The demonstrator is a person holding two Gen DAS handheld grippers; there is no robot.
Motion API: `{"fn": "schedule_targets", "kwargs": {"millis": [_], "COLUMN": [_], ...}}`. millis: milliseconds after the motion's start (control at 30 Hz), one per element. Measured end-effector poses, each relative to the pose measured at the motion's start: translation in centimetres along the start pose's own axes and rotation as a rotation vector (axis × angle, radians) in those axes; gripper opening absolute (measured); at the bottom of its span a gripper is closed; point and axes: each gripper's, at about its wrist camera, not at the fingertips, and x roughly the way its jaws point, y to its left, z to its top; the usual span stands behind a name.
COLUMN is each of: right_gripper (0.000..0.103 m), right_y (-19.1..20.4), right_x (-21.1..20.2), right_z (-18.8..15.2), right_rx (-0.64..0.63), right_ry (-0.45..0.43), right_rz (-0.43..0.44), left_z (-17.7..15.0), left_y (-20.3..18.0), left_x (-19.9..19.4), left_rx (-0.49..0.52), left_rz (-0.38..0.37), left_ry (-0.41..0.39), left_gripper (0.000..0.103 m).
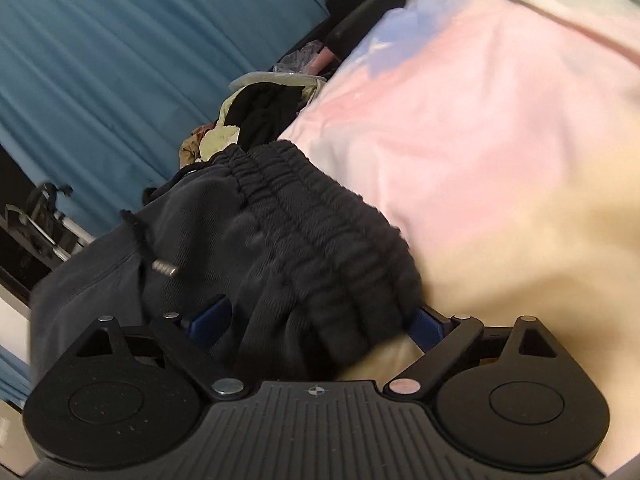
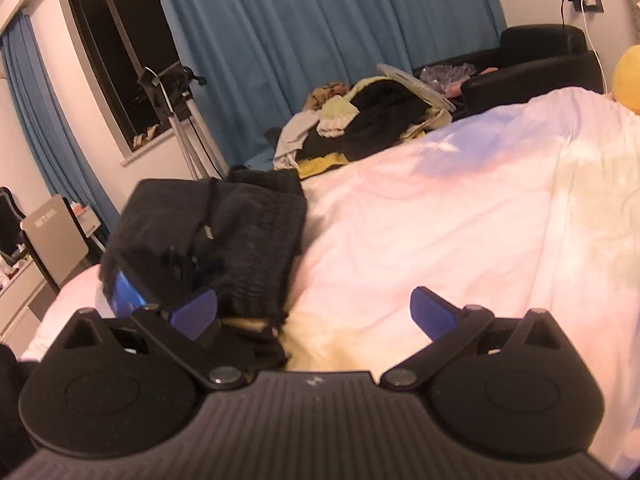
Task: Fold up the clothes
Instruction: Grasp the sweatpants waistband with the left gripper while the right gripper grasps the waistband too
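the dark trousers (image 1: 304, 240) cover the left hand-held gripper (image 1: 320, 320) fingertips; whether they pinch cloth can't be told. clothes pile (image 2: 360, 120) blurred.

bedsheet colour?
Pastel tie-dye: pink, lilac and pale yellow-green on the bedsheet; clearest in the right wrist view.

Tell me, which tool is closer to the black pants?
Left. The left tool has the black pants bunched between its fingers. The right tool sits open just right of them, over the bedsheet.

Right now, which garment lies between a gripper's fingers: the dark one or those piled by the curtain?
The dark drawstring pants, their elastic waistband between the left gripper fingers; the clothes pile lies untouched beyond.
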Motion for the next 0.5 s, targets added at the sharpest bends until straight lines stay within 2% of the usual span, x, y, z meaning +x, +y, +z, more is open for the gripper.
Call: {"fn": "schedule_targets", "kwargs": {"millis": [33, 133, 300, 367, 433, 500], "right_gripper": [0.103, 0.103, 0.103, 0.103, 0.103, 0.103], "right_y": [-0.4, -1.7, -2.4, -2.2, -1.8, -1.3], "right_x": [0.3, 1.0, 1.0, 0.5, -0.1, -0.6], "right_z": [0.0, 0.3, 0.6, 0.8, 0.8, 0.9], "right_rx": [0.010, 0.056, 0.080, 0.072, 0.063, 0.046], "right_ry": [0.002, -0.008, -0.066, -0.101, -0.134, -0.161], "right_rz": [-0.008, -0.031, -0.079, -0.086, -0.087, -0.080], "left_z": [0.3, 1.0, 1.4, 1.3, 1.1, 0.7], "left_y": [0.2, 1.0, 4.2, 5.4, 6.4, 6.8], "left_x": [0.2, -0.3, -4.9, -8.2, -11.6, -15.2], "left_rx": [-0.026, -0.099, -0.275, -0.326, -0.366, -0.395], "left_rz": [-0.015, -0.045, -0.016, -0.008, -0.004, -0.008], "left_ry": [-0.001, -0.014, -0.129, -0.196, -0.259, -0.306], "left_gripper": [0.069, 0.051, 0.043, 0.038, 0.023, 0.022]}}
